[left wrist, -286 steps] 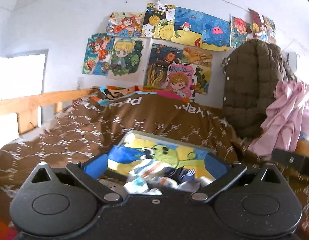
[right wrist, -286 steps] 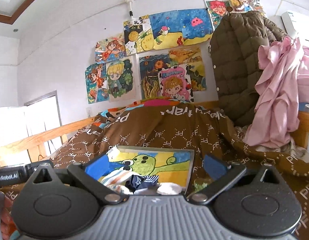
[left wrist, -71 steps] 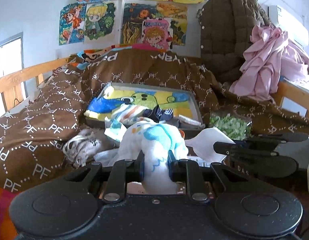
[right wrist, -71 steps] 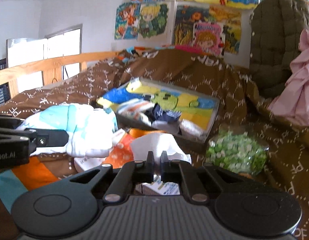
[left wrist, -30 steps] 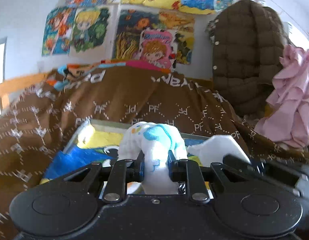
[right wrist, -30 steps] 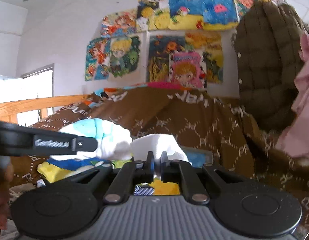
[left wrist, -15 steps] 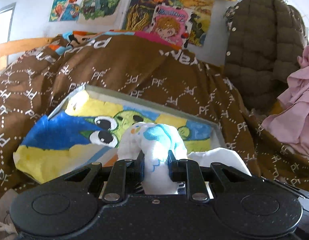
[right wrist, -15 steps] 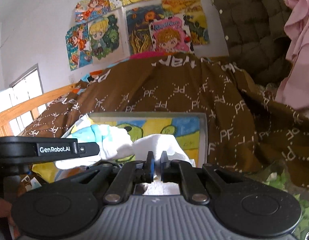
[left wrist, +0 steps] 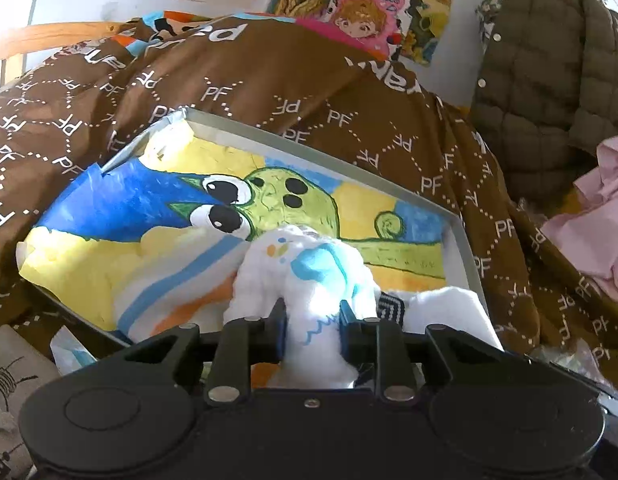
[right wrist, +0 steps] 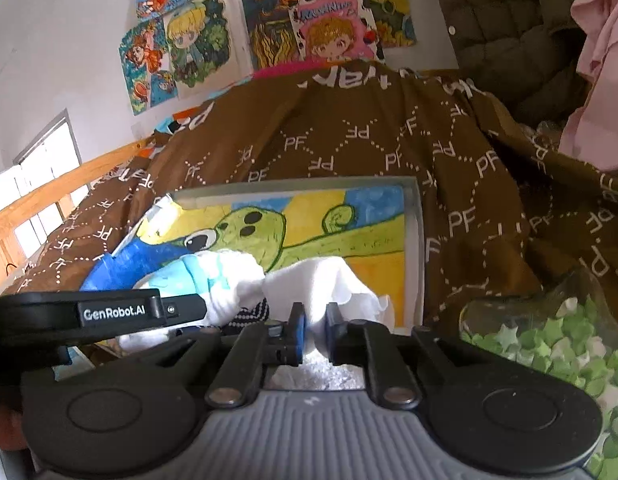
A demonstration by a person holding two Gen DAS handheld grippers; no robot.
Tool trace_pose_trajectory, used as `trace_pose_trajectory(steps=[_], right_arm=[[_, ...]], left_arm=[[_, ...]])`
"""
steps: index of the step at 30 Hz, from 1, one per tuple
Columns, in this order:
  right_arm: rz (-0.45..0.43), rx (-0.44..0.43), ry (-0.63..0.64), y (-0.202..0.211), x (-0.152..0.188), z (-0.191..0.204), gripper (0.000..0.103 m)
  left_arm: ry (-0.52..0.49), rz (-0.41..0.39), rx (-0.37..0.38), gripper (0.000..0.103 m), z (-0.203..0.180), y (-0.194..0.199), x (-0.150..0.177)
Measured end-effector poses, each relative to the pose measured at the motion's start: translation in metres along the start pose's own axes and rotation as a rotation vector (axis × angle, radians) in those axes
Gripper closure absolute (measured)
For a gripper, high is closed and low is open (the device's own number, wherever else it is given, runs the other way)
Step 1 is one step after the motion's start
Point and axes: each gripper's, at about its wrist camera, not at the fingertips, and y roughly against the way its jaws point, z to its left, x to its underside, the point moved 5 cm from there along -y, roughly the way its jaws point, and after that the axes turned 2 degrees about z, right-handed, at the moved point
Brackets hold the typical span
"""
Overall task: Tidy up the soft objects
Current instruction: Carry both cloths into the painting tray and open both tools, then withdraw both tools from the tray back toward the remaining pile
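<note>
A shallow grey tray (left wrist: 309,148) lined with a green frog drawing lies on the bed. My left gripper (left wrist: 312,312) hangs low over its near end. The jaws are opening, with a white and blue soft cloth (left wrist: 309,264) still squeezed between the pads. A striped blue and orange cloth (left wrist: 169,284) lies in the tray beneath it. In the right wrist view my right gripper (right wrist: 312,316) is over the tray's (right wrist: 413,232) near right part. Its jaws are opening too, and a plain white cloth (right wrist: 317,280) fills the narrow gap. The left gripper (right wrist: 181,308) reaches in from the left.
A brown quilt printed with PF (left wrist: 269,80) surrounds the tray. An olive quilted jacket (left wrist: 549,80) and a pink garment (left wrist: 601,220) hang at the right. A clear container of green paper stars (right wrist: 549,344) sits right of the tray. A wooden bed rail (right wrist: 69,184) runs along the left.
Both grippers have sunk toward the tray with their cloths, and the tray now fills more of each view. The right jaws have parted slightly around the white cloth.
</note>
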Motion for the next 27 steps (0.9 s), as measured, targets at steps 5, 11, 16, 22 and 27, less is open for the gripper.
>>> trace_pose_trajectory(steps=[5,11,16,22,27], right_arm=[[0.005,0.006,-0.004,0.001,0.001,0.0,0.086],[-0.003,0.026,-0.001,0.006,-0.001,-0.001,0.062],[-0.025,0.047,0.003,0.016,-0.006,-0.003,0.044],[-0.062,0.07,0.016,0.035,-0.013,-0.002,0.024],[-0.111,0.079,0.002,0.06,-0.022,-0.002,0.014]], left_arm=[[-0.015,0.004,-0.003,0.071,-0.003,0.001,0.001],[-0.002,0.003,-0.006,0.053,-0.003,0.008,0.0],[-0.011,-0.025,-0.004,0.043,-0.007,0.019,-0.004],[-0.026,-0.077,-0.004,0.029,-0.014,0.042,-0.012],[-0.017,-0.108,-0.015,0.018,-0.014,0.067,-0.019]])
